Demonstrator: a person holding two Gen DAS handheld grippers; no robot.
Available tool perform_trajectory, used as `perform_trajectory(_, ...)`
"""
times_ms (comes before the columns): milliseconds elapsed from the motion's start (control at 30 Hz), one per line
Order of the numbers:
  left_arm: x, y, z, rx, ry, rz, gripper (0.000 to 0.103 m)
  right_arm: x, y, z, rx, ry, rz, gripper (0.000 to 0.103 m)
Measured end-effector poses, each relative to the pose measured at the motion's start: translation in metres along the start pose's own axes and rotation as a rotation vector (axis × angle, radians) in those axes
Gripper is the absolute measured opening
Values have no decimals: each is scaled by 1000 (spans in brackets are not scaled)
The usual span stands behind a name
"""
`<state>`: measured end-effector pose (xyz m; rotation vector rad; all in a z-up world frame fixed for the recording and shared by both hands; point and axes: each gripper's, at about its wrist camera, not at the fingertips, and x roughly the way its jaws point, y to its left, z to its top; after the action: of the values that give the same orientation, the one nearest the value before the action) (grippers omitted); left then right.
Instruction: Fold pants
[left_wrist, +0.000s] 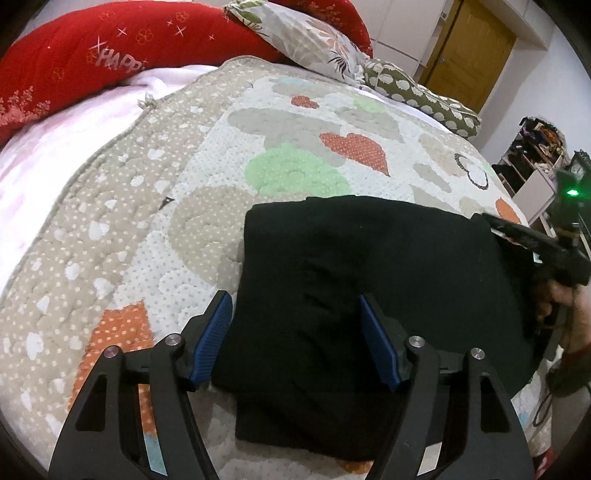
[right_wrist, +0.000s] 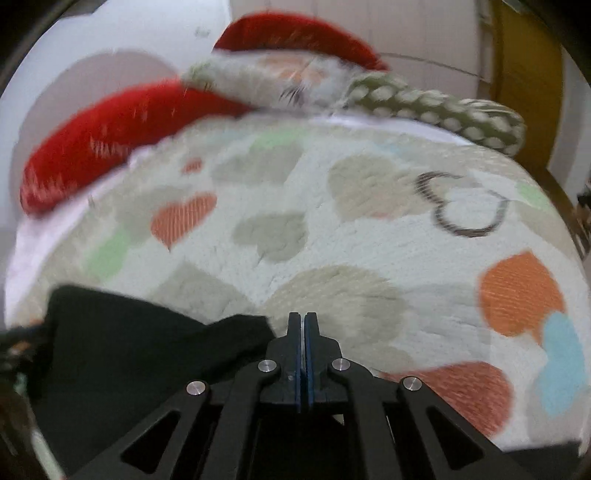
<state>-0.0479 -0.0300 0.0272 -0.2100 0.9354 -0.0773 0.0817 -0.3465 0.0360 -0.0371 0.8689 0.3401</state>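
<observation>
The black pants (left_wrist: 369, 258) lie folded into a thick rectangle on the heart-patterned quilt (left_wrist: 303, 170). My left gripper (left_wrist: 293, 299) hovers open over their near left part. Its left blue pad (left_wrist: 212, 339) stands past the cloth's left edge, and its right pad (left_wrist: 376, 343) is above the cloth. My right gripper (right_wrist: 303, 317) is shut, blue pads pressed together with nothing seen between them. In the right wrist view, which is blurred, the pants (right_wrist: 129, 332) lie just to its left. From the left wrist camera the right gripper (left_wrist: 493, 223) sits at the pants' far right edge, held by a hand (left_wrist: 569, 306).
Red pillows (left_wrist: 92, 55), a floral pillow (left_wrist: 314, 37) and a green spotted bolster (left_wrist: 424, 96) line the far end of the bed. A yellow door (left_wrist: 476, 48) and an open shelf (left_wrist: 532, 147) stand beyond the right side. White sheet (left_wrist: 55, 147) shows at left.
</observation>
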Motion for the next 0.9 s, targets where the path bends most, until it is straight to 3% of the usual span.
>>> perform_trajectory(67, -12, -3, 1, 9, -26, 18, 70, -30, -12, -4, 19, -33, -29, 7)
perform_trajectory(133, -26, -9, 2, 15, -65, 8, 70, -52, -20, -13, 24, -49, -34, 30)
perform_trajectory(200, -33, -17, 4, 30, -81, -23, 70, -71, -27, -29, 32, -59, -9, 47)
perform_trajectory(267, -33, -27, 6, 53, -88, -39, 70, -76, -32, -44, 28, -39, 28, 47)
perform_trajectory(333, -26, -37, 9, 76, -76, -32, 70, -69, -44, -58, 33, -1, -8, 47)
perform_trajectory(500, -2, -51, 6, 117, -35, -4, 70, -72, -108, -85, 129, -8, -231, 42)
perform_trajectory(567, 0, -48, 6, 121, -41, -20, 71, -79, -130, -92, 182, -23, -213, 38)
perform_trajectory(633, 1, -44, 7, 105, -30, -26, 71, -86, -144, -95, 222, -21, -179, 27)
perform_trajectory(800, -11, -46, 7, 94, -48, -17, 71, -126, -145, -94, 246, -90, -289, 31)
perform_trajectory(900, -23, -44, 4, 83, -74, -30, 71, -136, -135, -102, 247, -89, -189, 31)
